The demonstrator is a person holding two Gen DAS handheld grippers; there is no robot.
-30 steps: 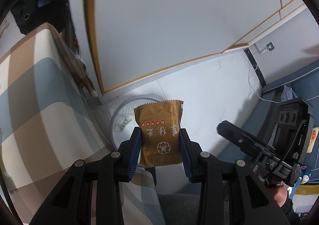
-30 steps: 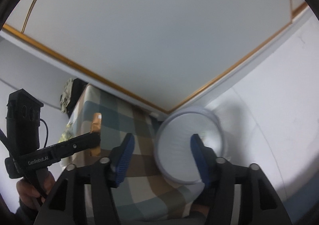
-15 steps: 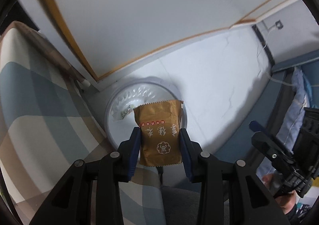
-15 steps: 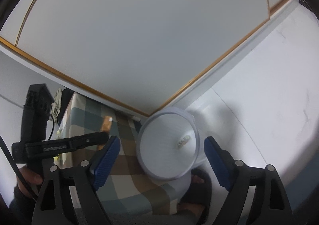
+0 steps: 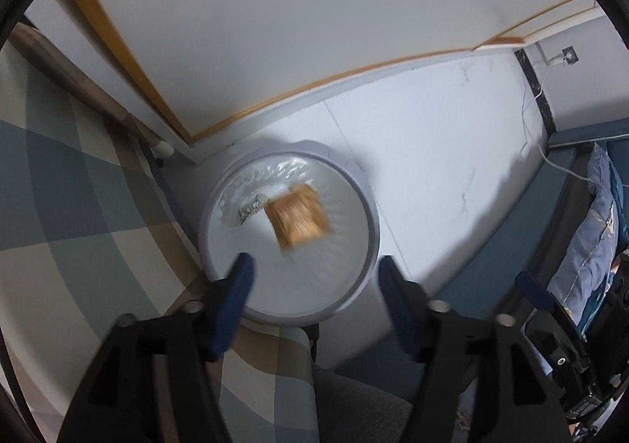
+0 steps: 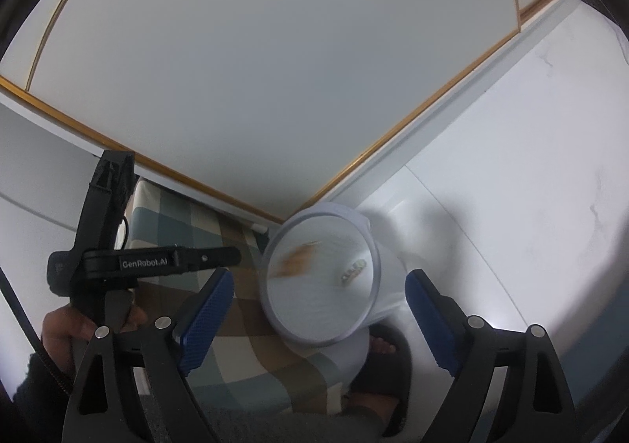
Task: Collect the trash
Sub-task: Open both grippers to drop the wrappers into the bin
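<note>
Above the white bin [image 5: 289, 319], the left gripper [image 5: 314, 278] was opening its jaws, nothing left between them. Doing this step well probably meant releasing squarely over the bin's mouth (not its rim). The brown wrapper [image 5: 300, 221], blurred, was inside the bin, beyond the blue fingertips [image 5: 240, 274]. The right gripper [image 6: 318, 309] stood wide and empty over the bin, jaws opening.

The white tiled floor [image 5: 432, 152] carries a round white bin [image 5: 369, 234] beside the checked-cloth table [image 5: 78, 207].
</note>
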